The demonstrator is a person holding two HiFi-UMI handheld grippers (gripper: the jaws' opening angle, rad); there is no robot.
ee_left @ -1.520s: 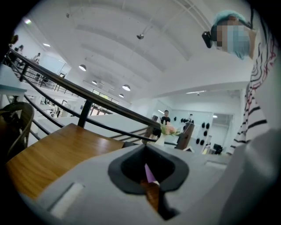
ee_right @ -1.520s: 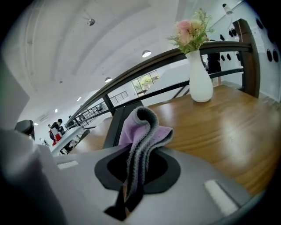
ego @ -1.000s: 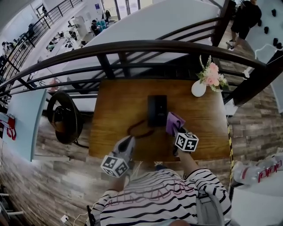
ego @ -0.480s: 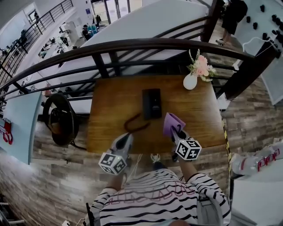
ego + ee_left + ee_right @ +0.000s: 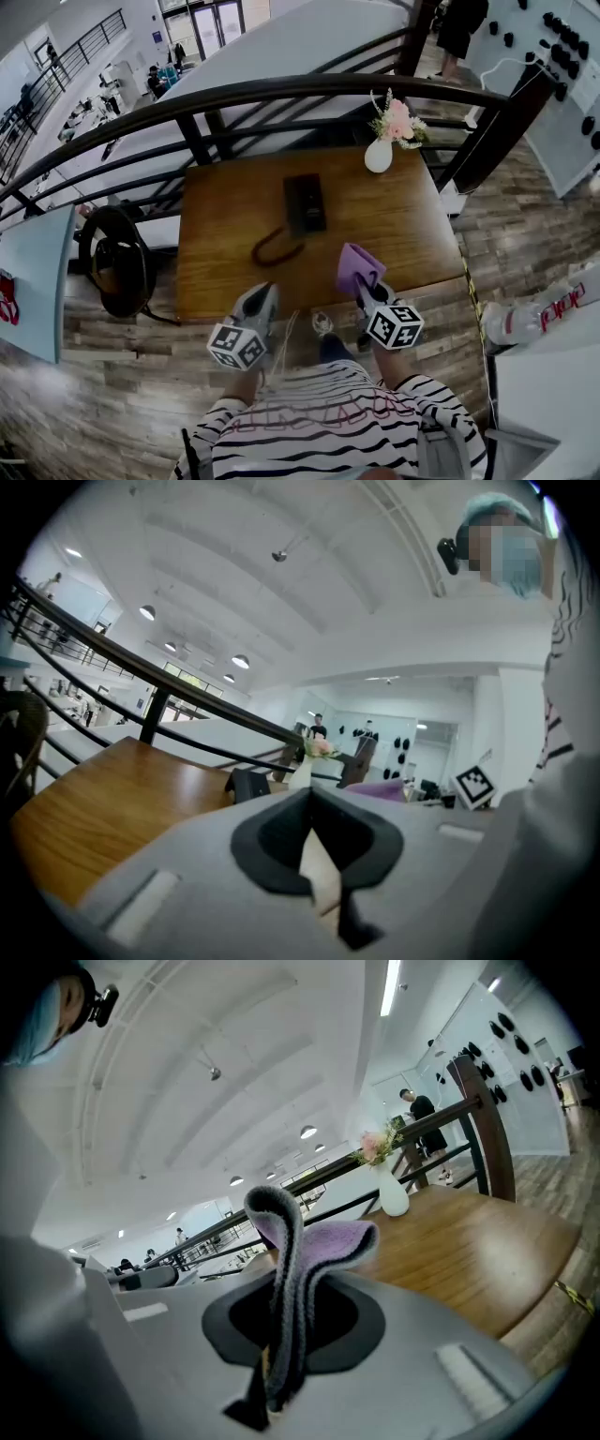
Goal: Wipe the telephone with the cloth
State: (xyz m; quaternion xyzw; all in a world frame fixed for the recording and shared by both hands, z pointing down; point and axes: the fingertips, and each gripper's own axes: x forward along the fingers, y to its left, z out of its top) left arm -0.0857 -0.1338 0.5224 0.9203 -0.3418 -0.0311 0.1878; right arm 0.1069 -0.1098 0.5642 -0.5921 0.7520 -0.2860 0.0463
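- Head view: a wooden surface point(image 5: 403, 225) fills the middle of the frame, with a dark railing point(image 5: 281, 94) curving behind it.
- The black telephone point(image 5: 305, 202) lies flat near the centre of the surface, and its dark cord point(image 5: 274, 249) loops off its lower left corner.
- A white vase of pink flowers point(image 5: 379, 155) stands at the upper right corner of the surface, well apart from the telephone.
- The left tool point(image 5: 266, 294) sits at lower centre-left, over the near edge of the surface, its tip pointing up the frame.
- The right tool point(image 5: 366, 287) sits at lower centre-right with the purple cloth point(image 5: 356, 268) sticking out of its tip, below and right of the telephone and not touching it.
- A striped shirt point(image 5: 328, 422) fills the bottom of the frame.
- Left gripper view: the jaws are pressed together with nothing between them. The telephone shows small just above them at centre, with the vase to its right.
- The cloth and the right tool's marker cube point(image 5: 474, 784) show at centre right.
- Right gripper view: the jaws pinch the cloth, which rises from them as a folded loop at centre and flops to the right.
- The vase stands at upper right, on the far part of the surface.
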